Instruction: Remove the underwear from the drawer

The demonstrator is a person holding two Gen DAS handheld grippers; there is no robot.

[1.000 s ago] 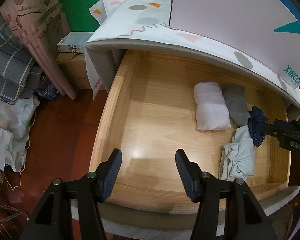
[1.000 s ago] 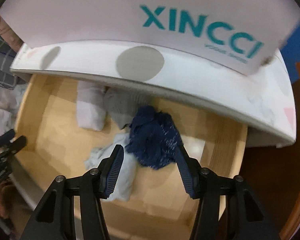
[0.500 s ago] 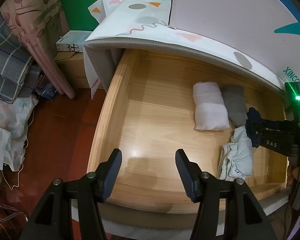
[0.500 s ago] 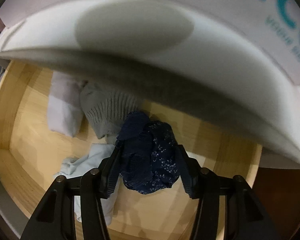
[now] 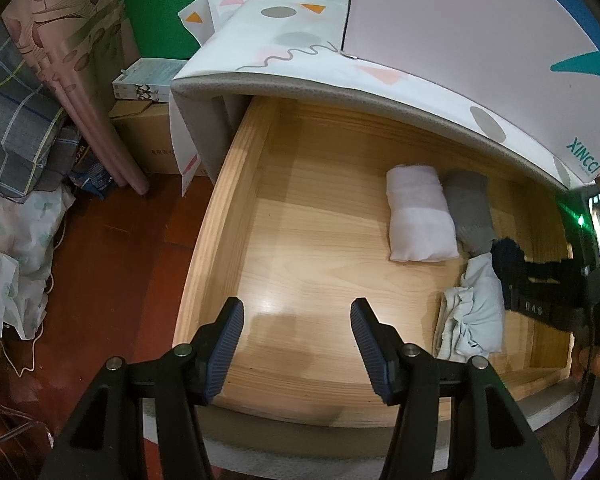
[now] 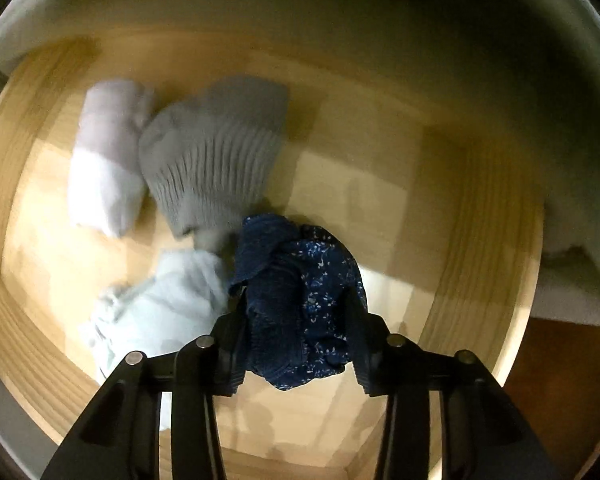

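The right tool point(image 6: 296, 320) points down into the open pale wooden drawer point(image 5: 236, 216), its jaws closing with the crumpled navy blue speckled underwear point(image 6: 300, 304) between them; the fabric bulges against both fingers. Just left of that tool lies a rumpled pale blue cloth point(image 6: 160, 308), and beyond its tips sit a ribbed grey rolled garment point(image 6: 212, 152) and a white rolled cloth point(image 6: 104, 160), side by side and touching. The left tool point(image 5: 296, 344) hovers over the drawer's bare near part, jaws apart and holding nothing, well left of the clothes.
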